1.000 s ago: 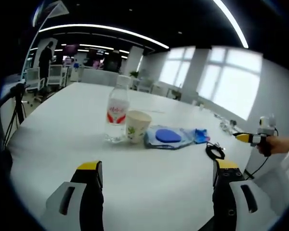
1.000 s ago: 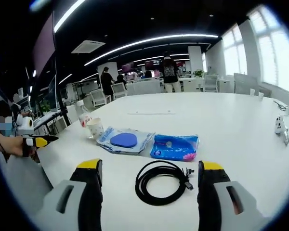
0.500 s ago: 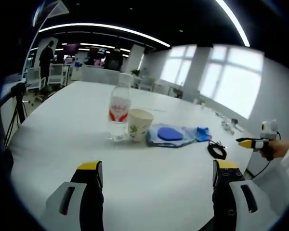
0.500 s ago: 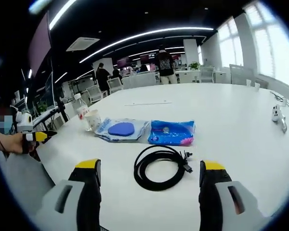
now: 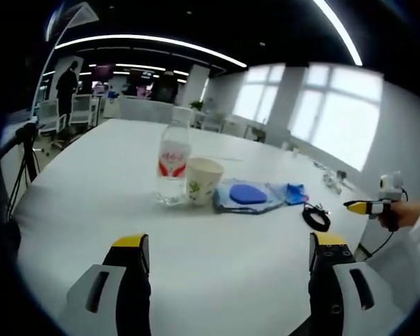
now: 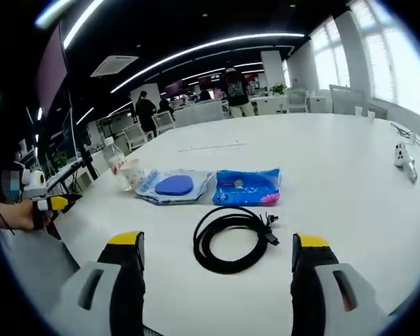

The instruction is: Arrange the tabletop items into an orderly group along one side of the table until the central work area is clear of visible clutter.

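1. My left claw (image 5: 224, 262): spread, holding nothing, above the white tabletop (image 5: 91, 182).
2. My right claw (image 6: 217, 262): spread, holding nothing, just short of the coiled black cable (image 6: 229, 239).
3. Beyond the cable I log a blue packet (image 6: 246, 187) beside a clear pouch with a blue pad (image 6: 173, 186).
4. Further left: paper cup (image 5: 202, 180) touching the water bottle (image 5: 171, 162).
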{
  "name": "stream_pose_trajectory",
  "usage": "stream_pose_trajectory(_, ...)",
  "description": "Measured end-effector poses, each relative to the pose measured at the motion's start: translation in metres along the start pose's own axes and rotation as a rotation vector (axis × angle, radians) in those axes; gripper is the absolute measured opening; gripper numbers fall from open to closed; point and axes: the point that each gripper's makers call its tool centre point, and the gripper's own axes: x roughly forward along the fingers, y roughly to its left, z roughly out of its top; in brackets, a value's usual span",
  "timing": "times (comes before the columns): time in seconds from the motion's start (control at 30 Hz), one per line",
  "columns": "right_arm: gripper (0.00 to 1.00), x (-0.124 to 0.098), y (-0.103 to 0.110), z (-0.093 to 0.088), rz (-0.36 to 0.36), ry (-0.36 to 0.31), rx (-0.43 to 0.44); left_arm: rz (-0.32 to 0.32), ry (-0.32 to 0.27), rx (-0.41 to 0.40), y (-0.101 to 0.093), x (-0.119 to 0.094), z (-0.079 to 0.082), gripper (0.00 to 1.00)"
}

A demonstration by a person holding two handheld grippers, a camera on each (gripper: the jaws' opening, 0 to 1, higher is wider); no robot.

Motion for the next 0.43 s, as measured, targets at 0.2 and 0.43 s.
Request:
stream_pose_trajectory(0.2,0.86,0.0,-0.002,-0.004,-0.008,0.008,0.023,0.012,-0.004,-0.014,0.003,-0.001,0.001,0.9)
stream_pose_trajectory(0.43,0.86,0.0,-0.002,-0.011,-0.012,0.018,0.053,0.007,0.006,-0.018,0.003,0.0,-0.002,0.88)
